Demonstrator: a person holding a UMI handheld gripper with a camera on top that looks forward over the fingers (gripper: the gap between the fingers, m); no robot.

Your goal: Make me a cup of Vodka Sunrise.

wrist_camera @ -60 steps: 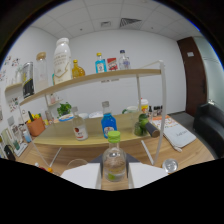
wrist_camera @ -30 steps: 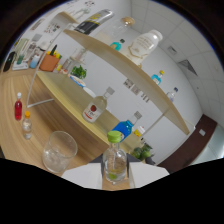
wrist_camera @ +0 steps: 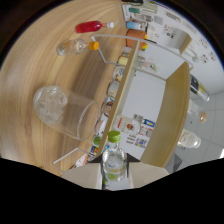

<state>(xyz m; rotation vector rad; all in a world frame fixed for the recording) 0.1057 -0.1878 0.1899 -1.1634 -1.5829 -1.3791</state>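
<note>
We look across a pale wood-grain tabletop [wrist_camera: 35, 65] in a white-walled office, the whole view rolled hard to one side; a two-tier wooden shelf [wrist_camera: 167, 120] on thin white metal legs stands on it, crowded with small bottles and jars.

The task's thing in hand is a small clear bottle with a green cap [wrist_camera: 113, 159]; it sits between the fingers of the gripper [wrist_camera: 114, 176], tipped with the view, its glassy body catching light and its cap a rounded lime-green plastic. Both pale fingers appear to press its sides, though the lower part is cut off by the dark housing, so we say gripped with some caution. Just beyond it stands the clear tumbler [wrist_camera: 65, 114], smooth-walled and cylindrical, with lumps of ice in its base; it rests on the tabletop, near the bottle's cap but apart from it.

We judge this the pouring step: the bottle is being tilted toward the tumbler; the next move calls for bringing the mouth over the rim and tilting further, provided the cap is off or opens, which we cannot tell.

Farther out on the tabletop stand a bottle of red liquid [wrist_camera: 91, 26], likely the syrup for the sunrise colour, and a clear bottle with an orange cap [wrist_camera: 75, 47], both slim plastic.
</note>
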